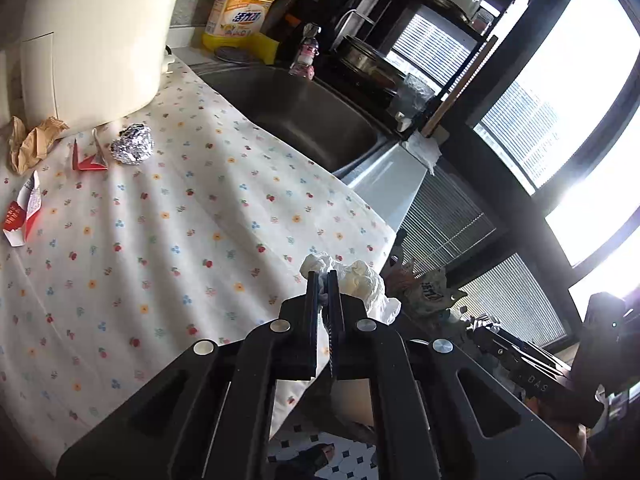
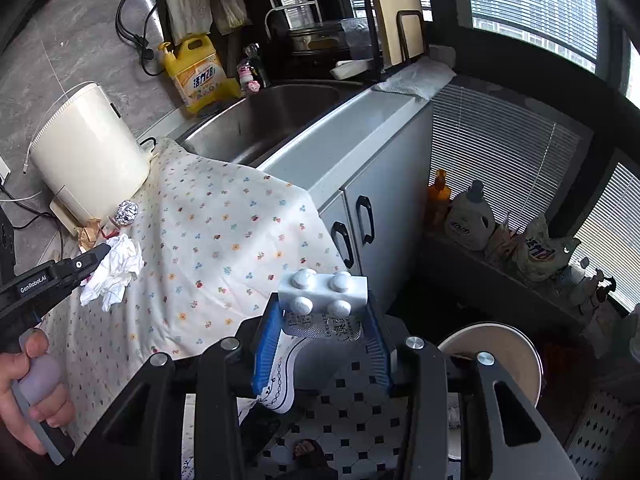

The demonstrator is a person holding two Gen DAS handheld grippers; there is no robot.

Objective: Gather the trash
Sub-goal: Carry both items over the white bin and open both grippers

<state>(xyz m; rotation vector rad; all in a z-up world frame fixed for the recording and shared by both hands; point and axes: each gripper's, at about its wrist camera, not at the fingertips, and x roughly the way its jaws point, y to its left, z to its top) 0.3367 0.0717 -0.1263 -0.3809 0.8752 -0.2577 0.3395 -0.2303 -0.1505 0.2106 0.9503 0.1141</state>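
My left gripper (image 1: 323, 276) is shut on a crumpled white tissue (image 1: 360, 280), held above the flowered cloth (image 1: 180, 240) near its right edge. It also shows in the right wrist view (image 2: 98, 254) with the tissue (image 2: 116, 272) hanging from it. My right gripper (image 2: 324, 312) is shut on a silver pill blister pack (image 2: 324, 292), held off the counter edge above the floor. On the cloth lie a foil ball (image 1: 133, 145), red paper scraps (image 1: 86, 160), a red-white wrapper (image 1: 22, 212) and crumpled brown paper (image 1: 32, 144).
A round bin (image 2: 492, 356) stands on the tiled floor at lower right. A cream appliance (image 2: 86, 148) stands at the cloth's far left. A steel sink (image 2: 264, 120), yellow detergent jug (image 2: 198, 74), cabinet doors (image 2: 360, 224) and bottles (image 2: 468, 216) by the window.
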